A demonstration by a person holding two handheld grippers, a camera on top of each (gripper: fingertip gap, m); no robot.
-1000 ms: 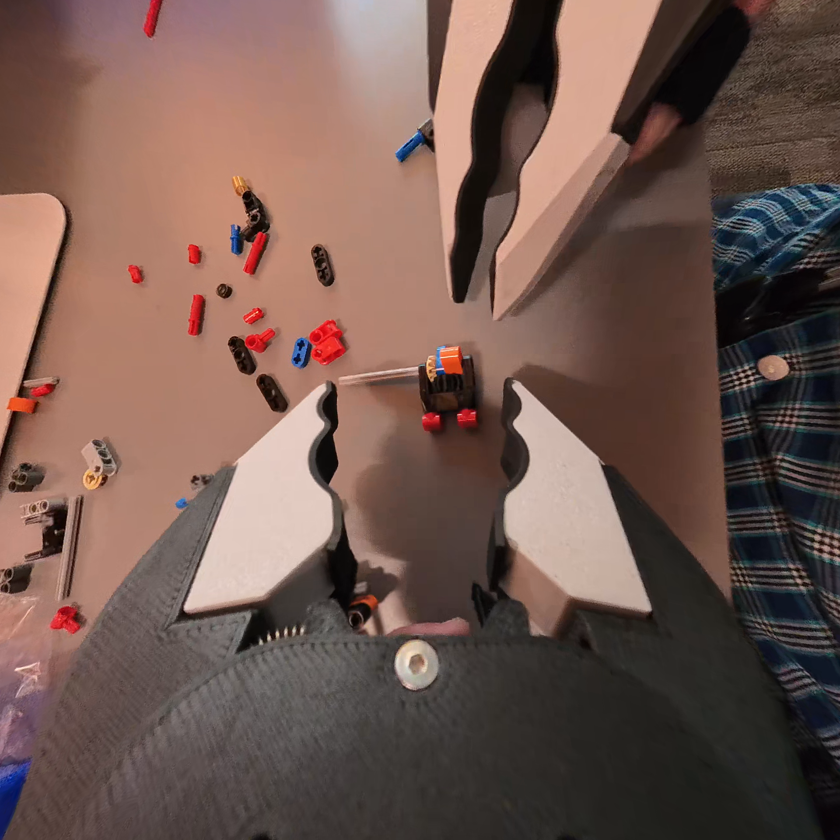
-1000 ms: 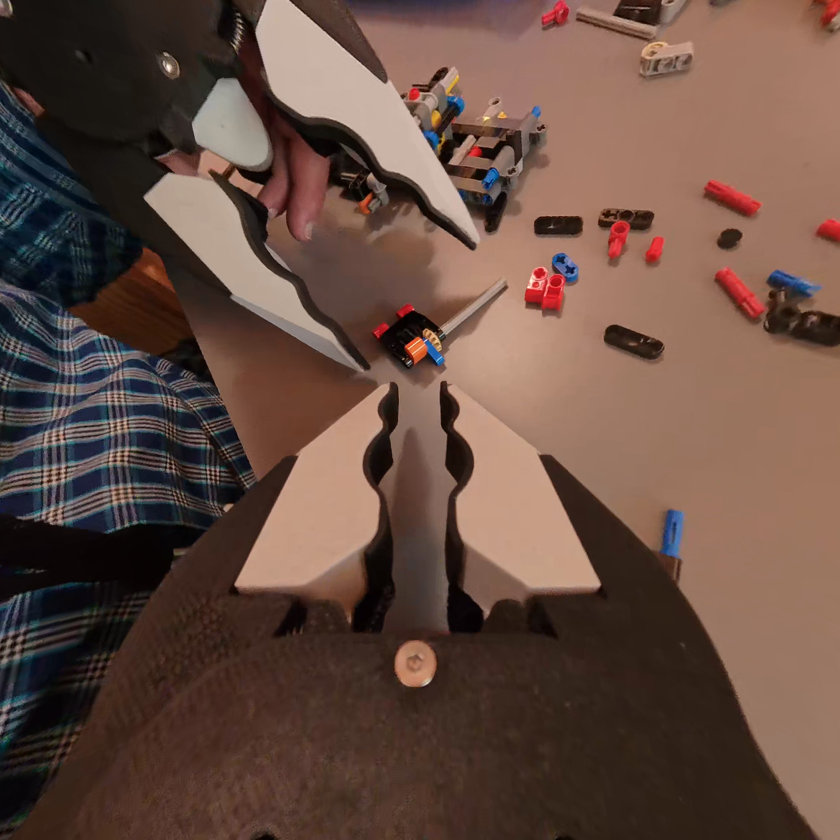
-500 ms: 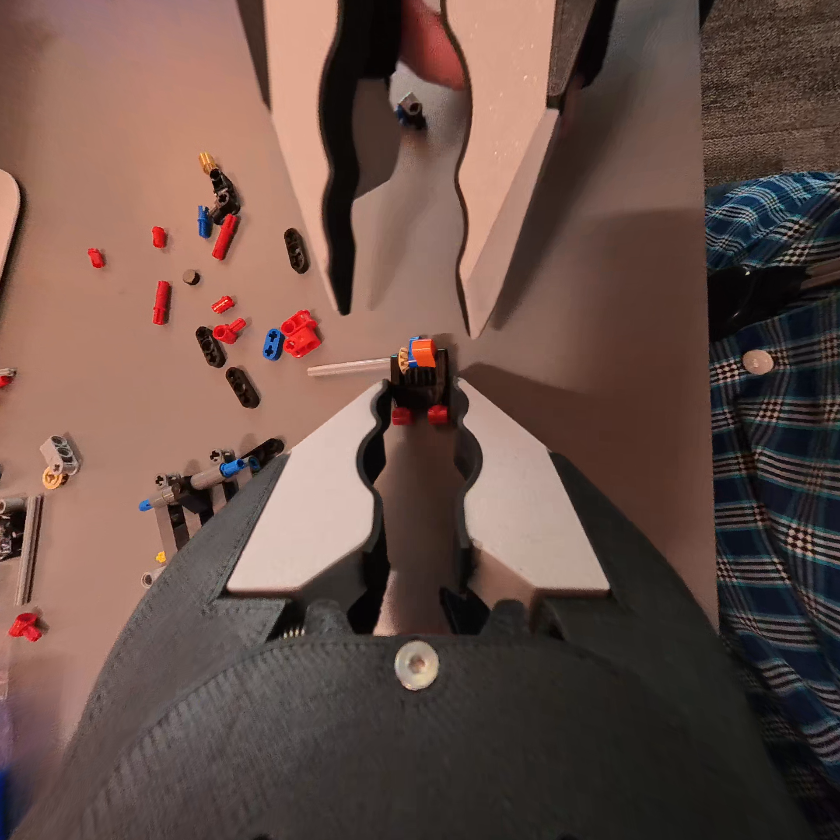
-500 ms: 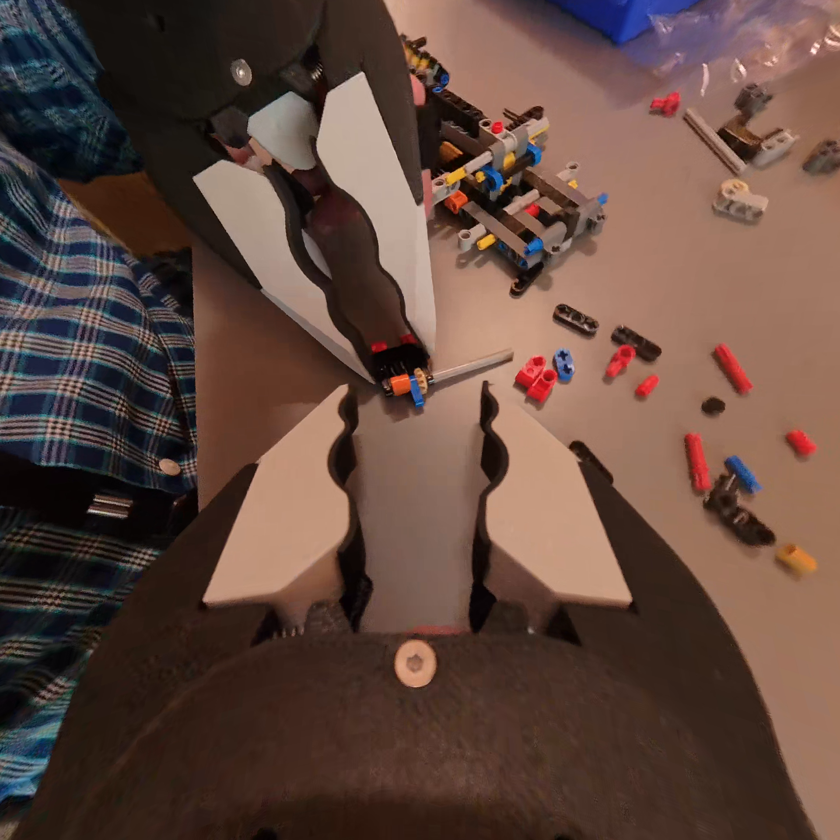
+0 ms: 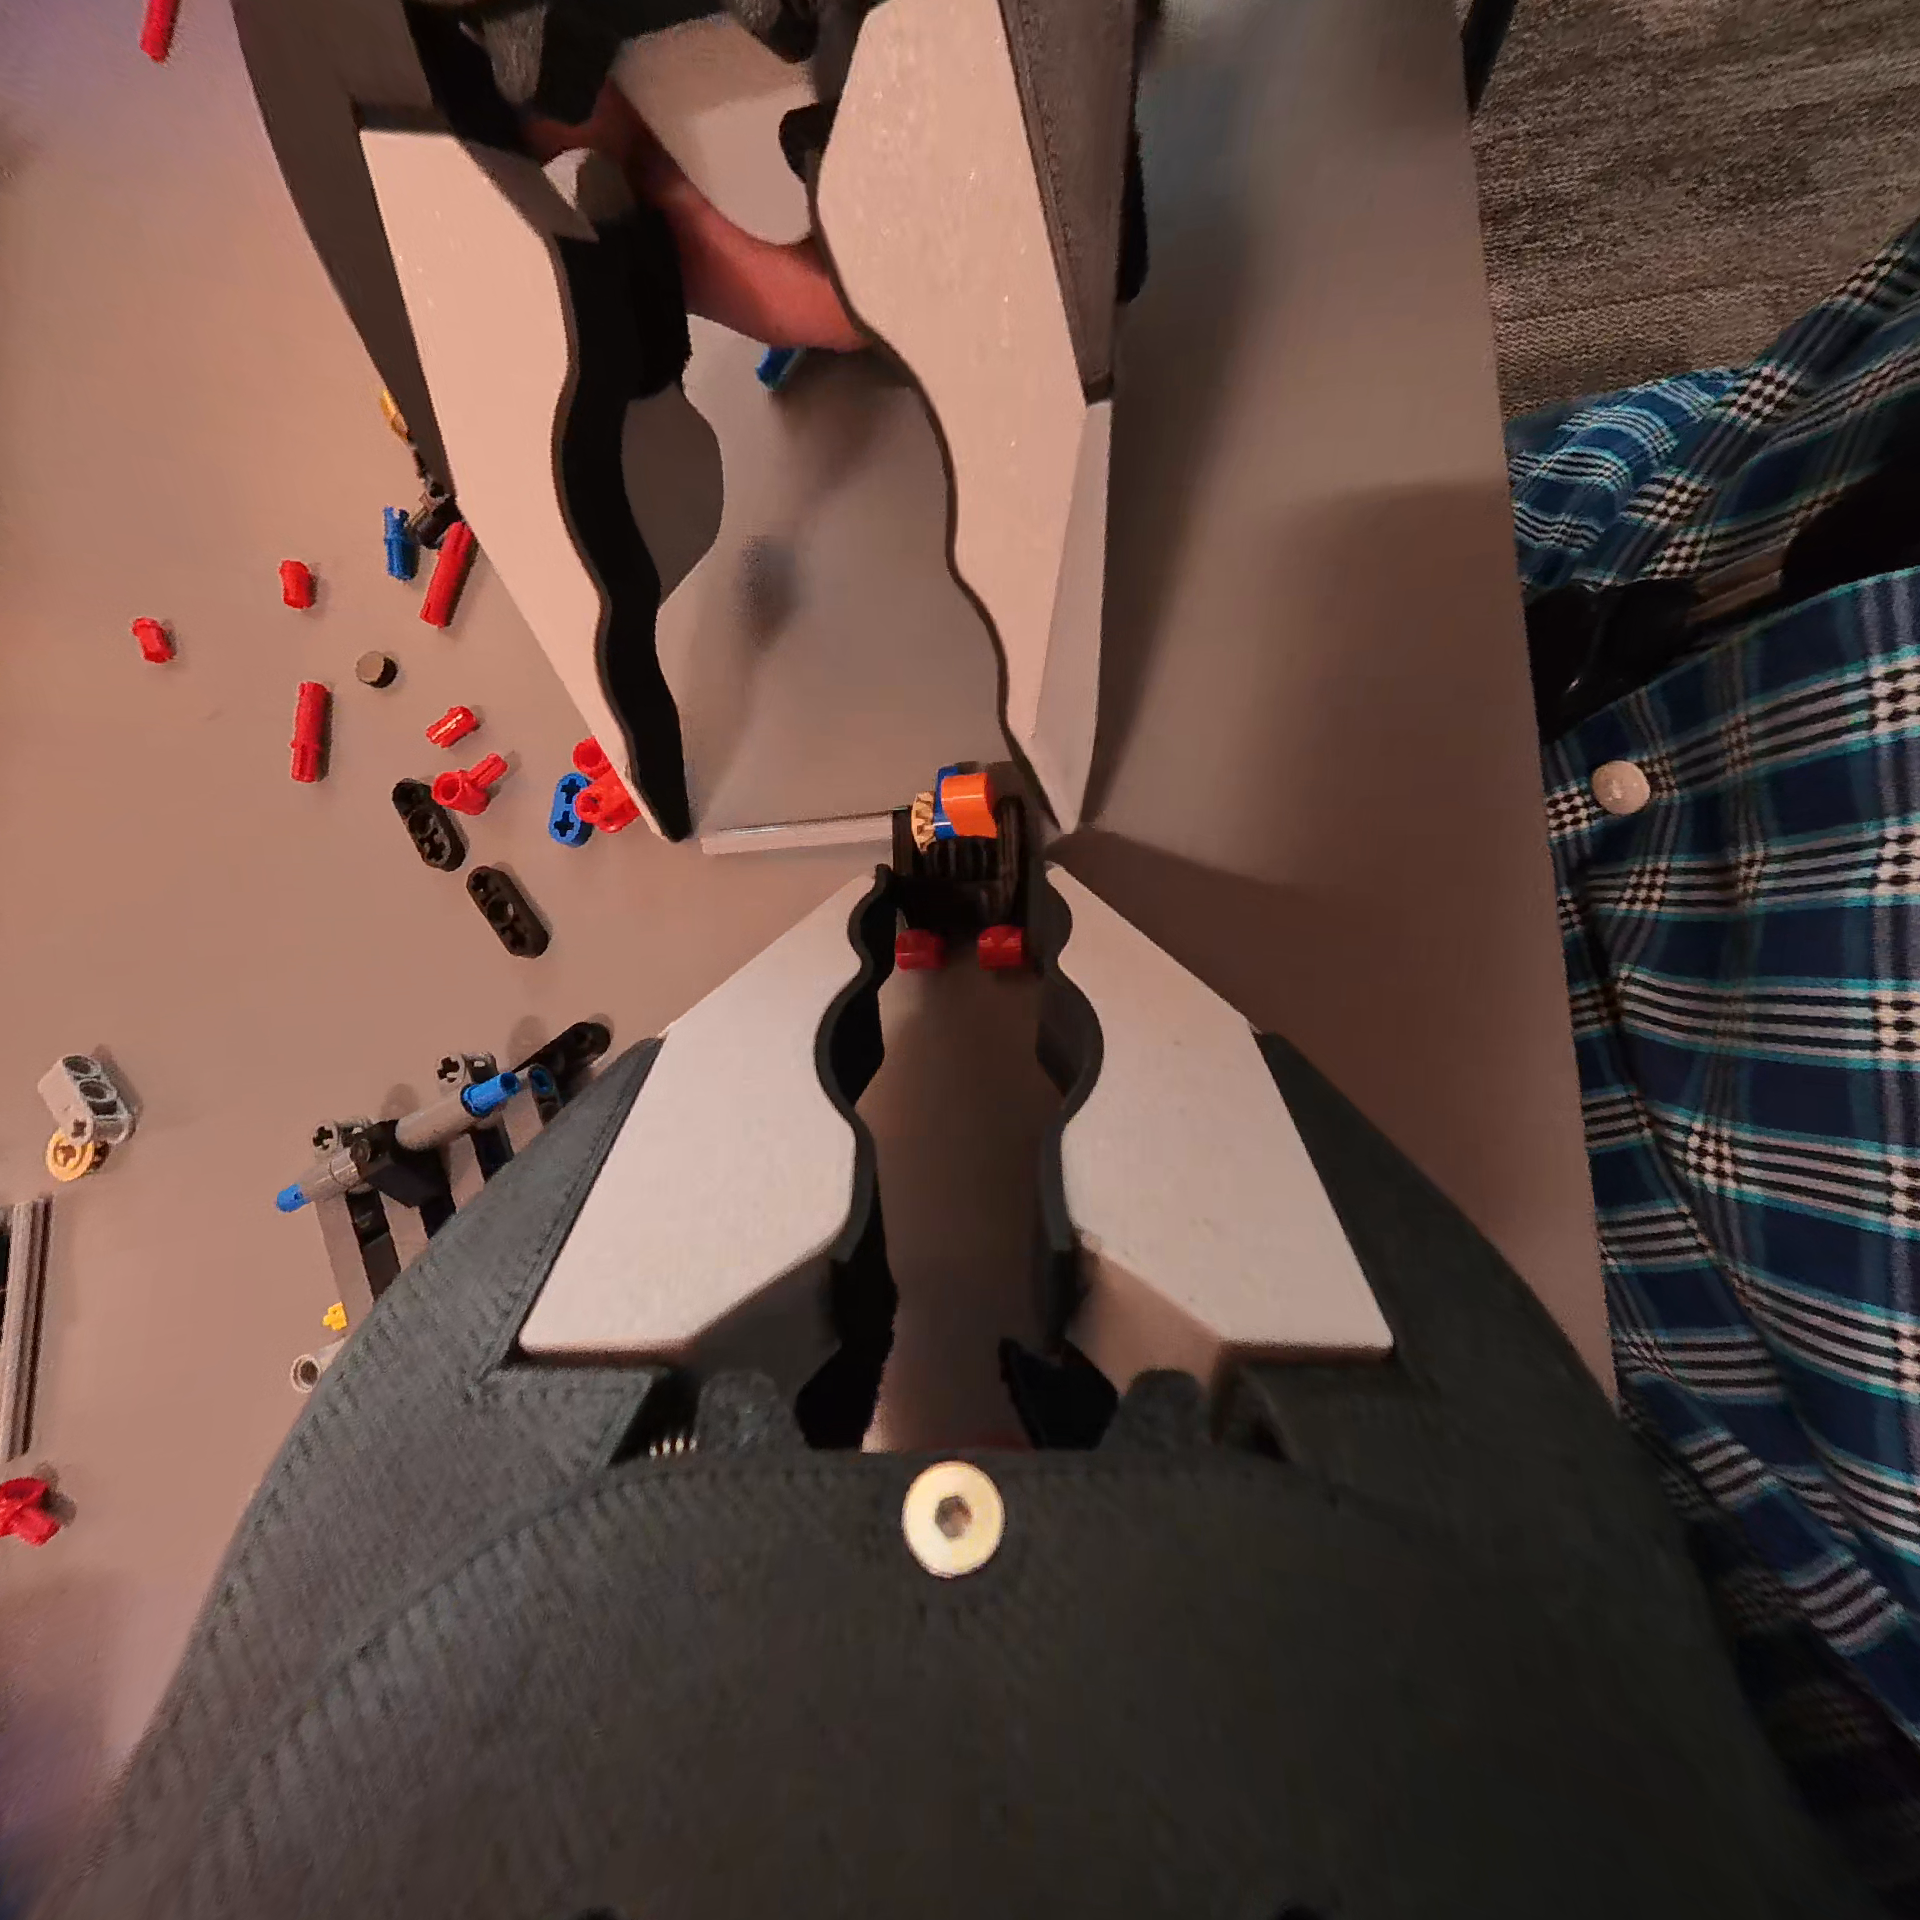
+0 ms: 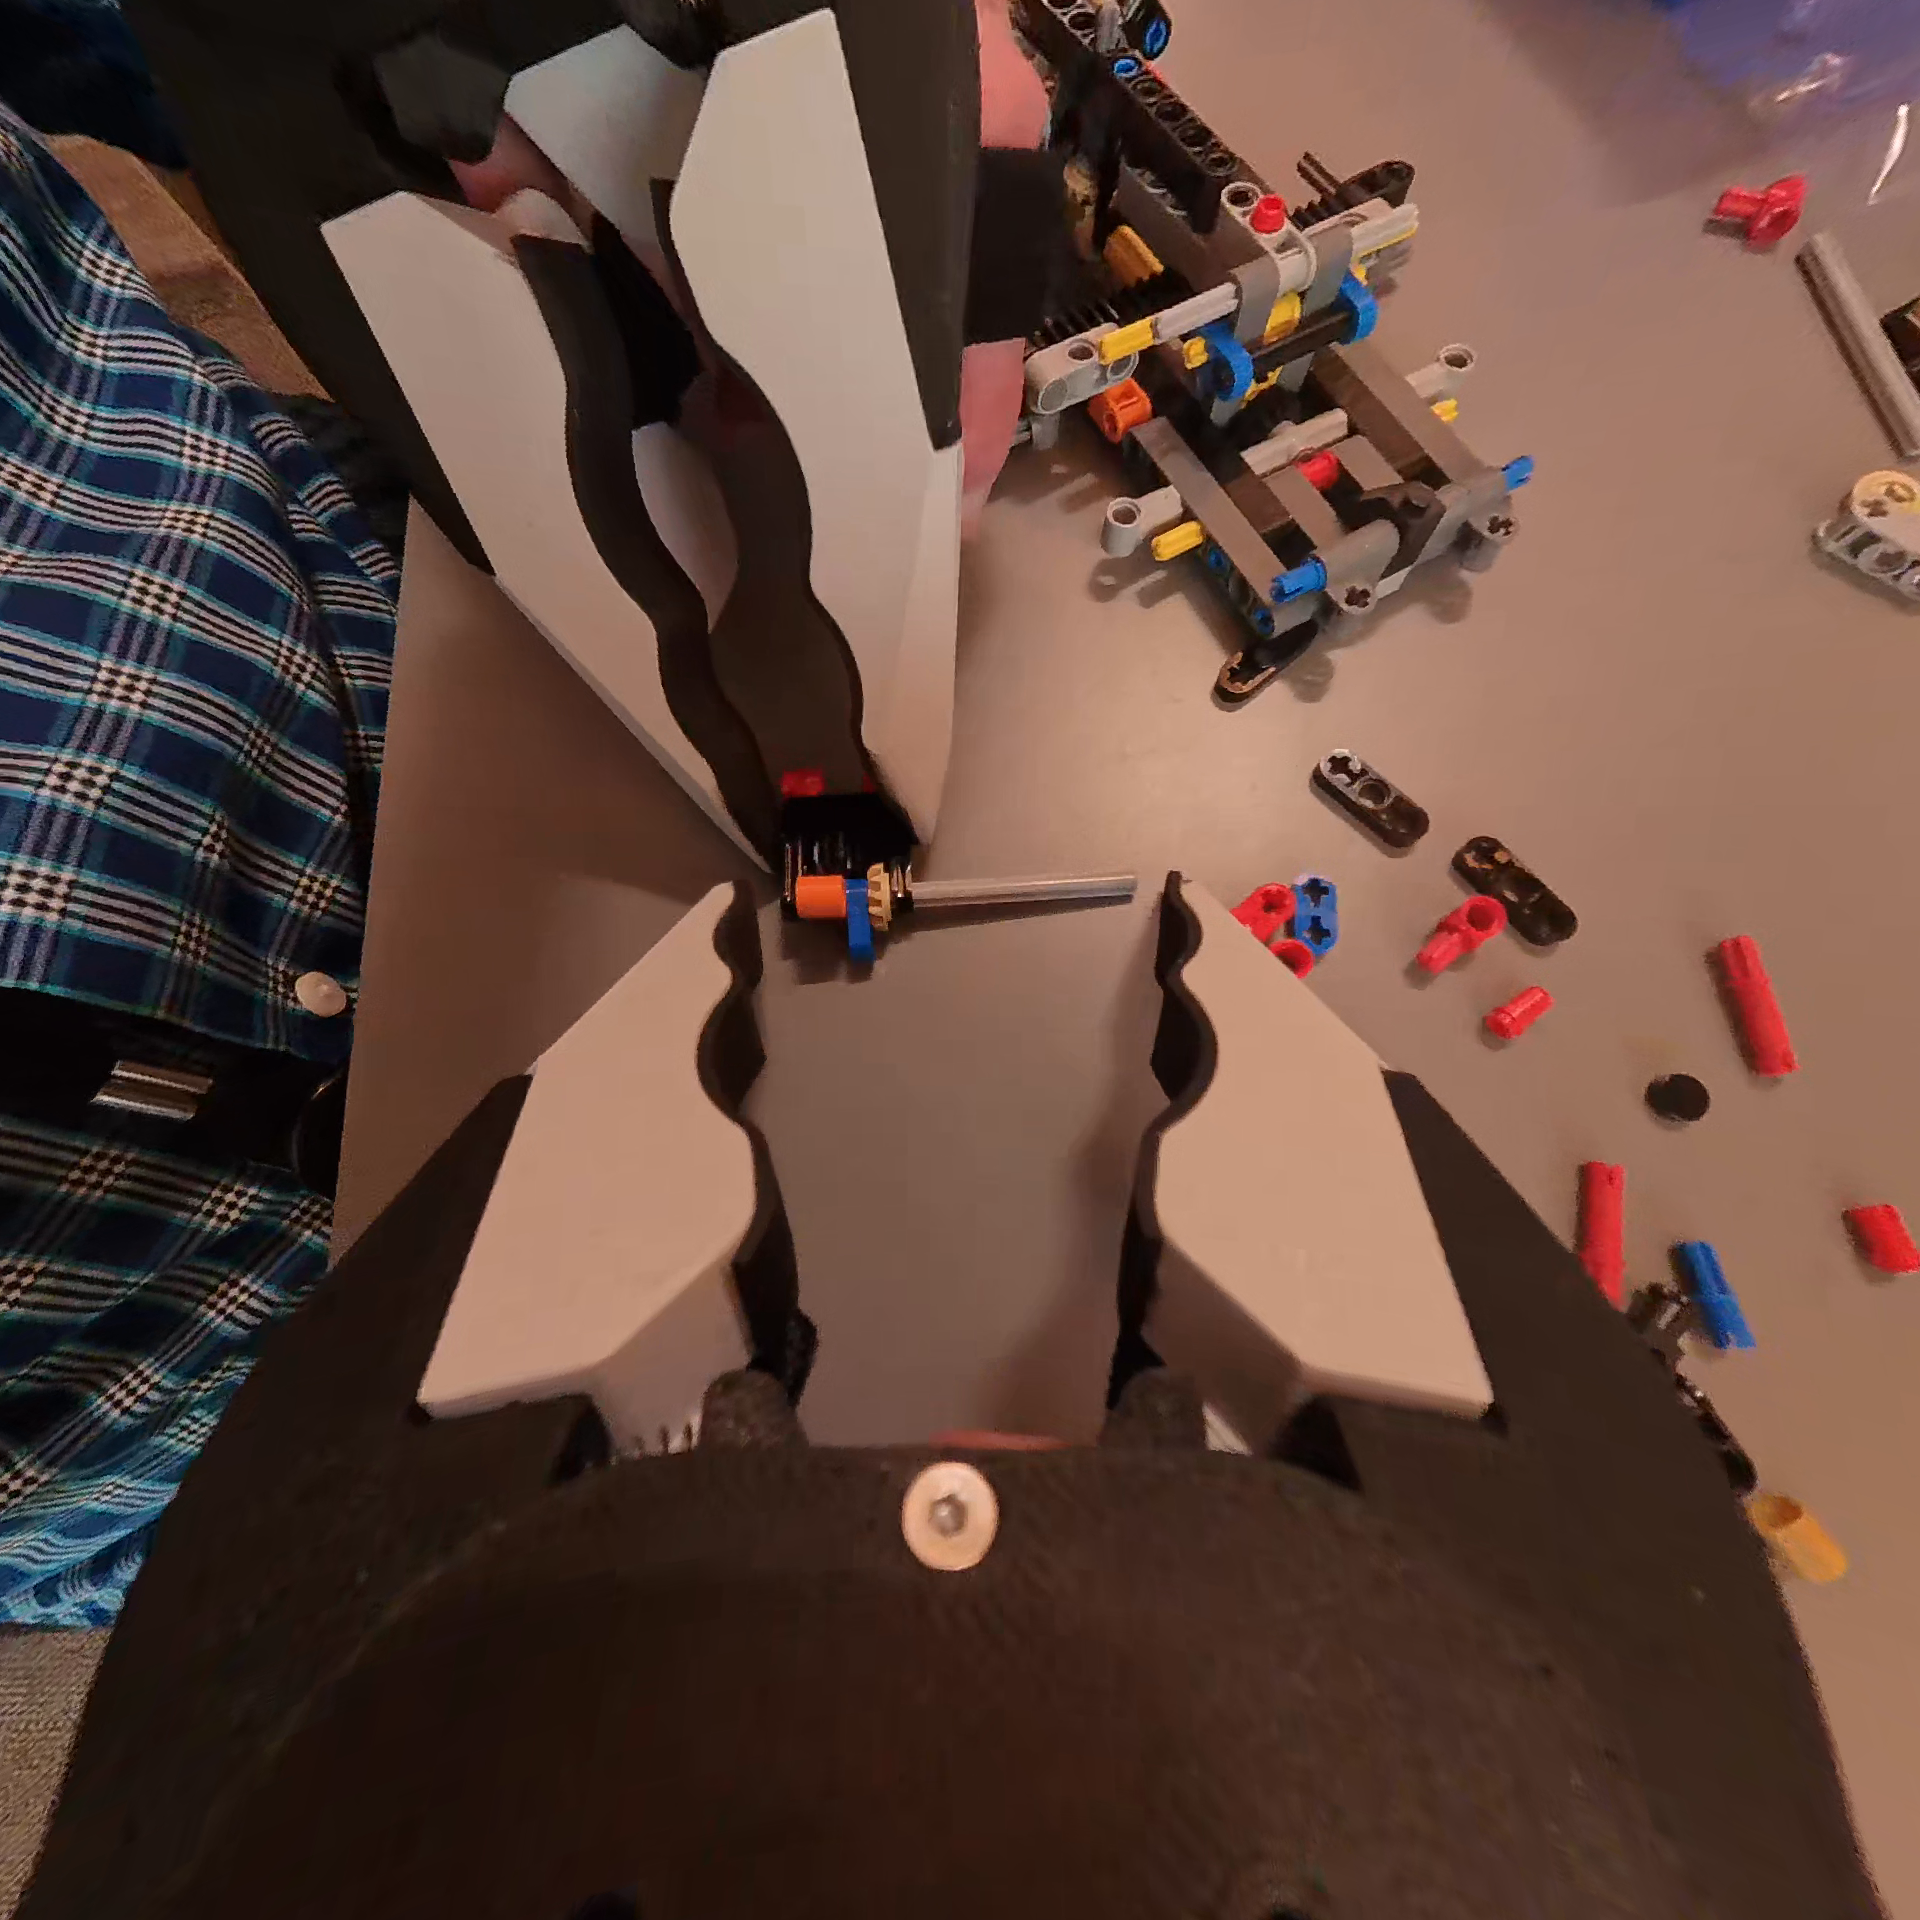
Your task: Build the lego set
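Observation:
A small black subassembly (image 5: 961, 868) with red pins, an orange and blue bush and a tan gear lies near the table's edge. A grey axle (image 6: 1023, 888) sticks out of its side. My left gripper (image 5: 961, 904) is shut on the black body; it also shows in the right wrist view (image 6: 847, 821), coming in from above. My right gripper (image 6: 951, 904) is open and empty, with its tips on either side of the axle, facing the left gripper. In the left wrist view the right gripper (image 5: 862, 816) comes in from the top.
A large, partly built grey and black frame (image 6: 1278, 416) stands beyond the left gripper. Loose red, blue and black pieces (image 6: 1496, 914) lie scattered to the side. A person's plaid shirt (image 5: 1745, 935) is past the table edge (image 5: 1496, 727). Both grippers' tips are close together, under 4 cm apart.
My left gripper has moved forward and closed on the small subassembly. My right gripper has opened wider and come close, so that its tips now flank the axle.

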